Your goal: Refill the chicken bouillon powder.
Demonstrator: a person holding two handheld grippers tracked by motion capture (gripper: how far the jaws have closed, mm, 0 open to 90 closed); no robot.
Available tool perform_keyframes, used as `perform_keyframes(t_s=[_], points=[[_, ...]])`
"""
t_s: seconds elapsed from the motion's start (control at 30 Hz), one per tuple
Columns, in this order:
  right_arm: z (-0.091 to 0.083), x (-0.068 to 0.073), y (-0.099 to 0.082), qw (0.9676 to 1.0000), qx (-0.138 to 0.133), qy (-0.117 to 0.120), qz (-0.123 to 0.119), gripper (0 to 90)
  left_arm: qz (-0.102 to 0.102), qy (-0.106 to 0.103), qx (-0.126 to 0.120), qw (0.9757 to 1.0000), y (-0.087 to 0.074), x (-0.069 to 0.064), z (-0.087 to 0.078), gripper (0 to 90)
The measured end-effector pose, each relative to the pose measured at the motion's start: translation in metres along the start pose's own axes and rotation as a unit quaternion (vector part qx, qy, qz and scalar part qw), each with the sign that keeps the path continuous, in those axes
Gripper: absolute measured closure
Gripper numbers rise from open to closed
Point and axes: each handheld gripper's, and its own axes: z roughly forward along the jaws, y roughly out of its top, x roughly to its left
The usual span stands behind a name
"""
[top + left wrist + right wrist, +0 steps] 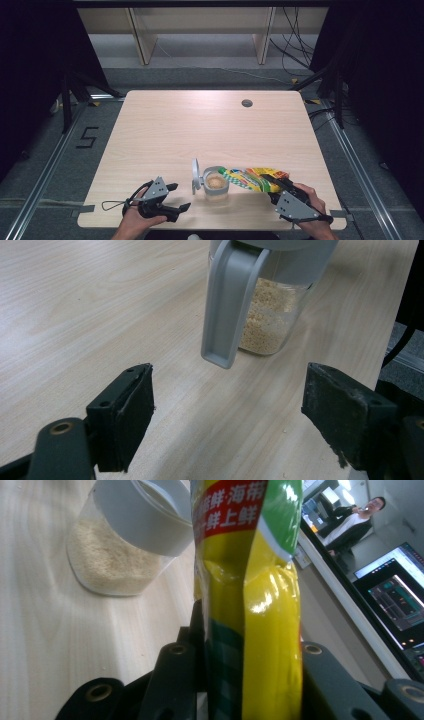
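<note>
A dark-curtained room with grey carpet, floor rails and pale shelf legs at the back surrounds a light wooden desk (pixel 165 130), bare over most of its top, with the work gathered at the near edge. The largest thing there is the yellow-and-green packet (pixel 250 179), a glossy printed pouch held roughly level with its open end over the jar (pixel 216 186); the right tongs (pixel 245 680) are closed on its lower end, the jaws pressing the film from both sides. The packet looks light, soft and slippery, so it will likely crumple and slide under a loose grip; I judge the gathered bottom end the best place to hold it, as now, so the mouth stays free to pour. The jar is a clear, stiff plastic canister standing upright near the front edge, about a third full of fine pale granules (pixel 265 315), with a grey collar and a grey flip lid (pixel 227 305) hanging open on its hinge side. It should be steady but light enough to tip if knocked. The left tongs (pixel 227 425) rest just beside the jar, jaws wide apart with nothing between them, facing the hanging lid.
</note>
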Motion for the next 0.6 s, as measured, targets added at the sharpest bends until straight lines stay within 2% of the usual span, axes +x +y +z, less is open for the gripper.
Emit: perform_keyframes(t_s=[0.03, 0.07, 0.1, 0.13, 0.17, 0.27, 0.3, 0.37, 0.4, 0.43, 0.5, 0.53, 0.6], points=[[0.001, 0.0, 0.0, 1.0, -0.005, 0.003, -0.007, 73.6, 0.003, 0.0, -0.006, 1.0, 0.0, 0.0, 0.0, 20.2], [0.001, 0.001, -0.001, 1.0, -0.005, 0.006, 0.0, 73.6, 0.001, 0.001, -0.004, 1.0, 0.0, 0.0, 0.0, 20.3], [0.002, 0.0, 0.0, 0.9998, -0.006, 0.015, -0.007, 73.7, -0.002, 0.0, 0.0, 1.0, 0.0, 0.0, 0.0, 20.2], [0.002, 0.002, 0.0, 0.9999, -0.005, 0.016, -0.001, 73.7, -0.008, -0.003, -0.007, 0.9999, 0.0, -0.001, 0.0, 20.2], [0.003, 0.001, 0.0, 0.9998, -0.009, 0.014, -0.008, 73.7, -0.008, -0.002, -0.005, 1.0, 0.0, -0.001, 0.0, 20.2], [0.005, 0.001, 0.0, 0.9996, -0.014, 0.024, 0.001, 73.7, -0.002, -0.001, 0.0, 1.0, 0.0, 0.0, 0.0, 20.2], [0.004, 0.001, 0.0, 0.9994, -0.015, 0.026, 0.014, 73.7, -0.002, 0.0, -0.001, 1.0, 0.0, 0.0, 0.0, 20.2], [0.007, 0.001, 0.0, 0.9992, -0.024, 0.025, 0.021, 73.7, -0.007, -0.004, -0.005, 1.0, 0.0, -0.001, 0.0, 20.2], [0.007, 0.001, 0.0, 0.9986, -0.027, 0.031, 0.033, 73.7, 0.006, 0.0, -0.002, 1.0, 0.0, 0.0, 0.0, 20.2], [0.008, 0.0, -0.001, 0.9988, -0.026, 0.026, 0.033, 73.7, 0.005, 0.001, -0.009, 1.0, 0.0, -0.001, 0.001, 20.2], [0.009, 0.0, -0.003, 0.9967, -0.037, 0.031, 0.066, 73.8, 0.0, -0.001, -0.013, 0.9999, 0.0, -0.001, 0.001, 20.2], [0.011, -0.002, -0.004, 0.9963, -0.042, 0.031, 0.069, 73.8, -0.001, -0.001, -0.013, 0.9999, 0.0, -0.001, 0.001, 20.2], [0.013, -0.005, -0.007, 0.9945, -0.041, 0.035, 0.09, 73.9, 0.0, -0.003, -0.013, 0.9999, 0.0, -0.001, 0.002, 20.2]])
